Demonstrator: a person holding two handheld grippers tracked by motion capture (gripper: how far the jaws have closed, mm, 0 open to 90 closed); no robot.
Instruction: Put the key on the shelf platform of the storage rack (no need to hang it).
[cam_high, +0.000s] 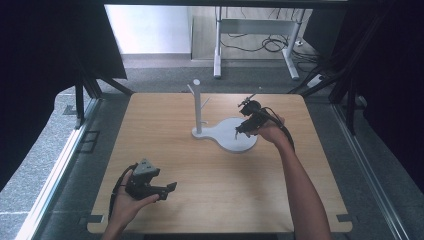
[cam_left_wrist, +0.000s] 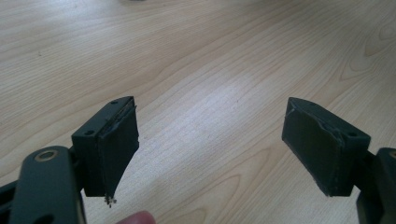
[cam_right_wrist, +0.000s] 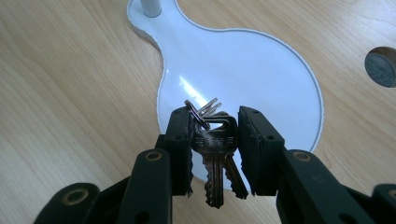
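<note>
The right gripper (cam_right_wrist: 215, 140) is clamping a bunch of keys (cam_right_wrist: 215, 154) between its jaws, holding them over the round white base (cam_right_wrist: 243, 60) of the peg stand (cam_high: 198, 107). The left gripper (cam_left_wrist: 210, 149) is resting near the wooden table's (cam_high: 210, 200) front edge, its jaws gaping wide with nothing between them.

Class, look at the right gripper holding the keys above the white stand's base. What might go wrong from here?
1. The right gripper pinches the keys by their heads only; the blades hang free, so they may swing or slip out.
2. The white stand has a thin post with small pegs; a nudge could shift it or miss the peg.
</note>
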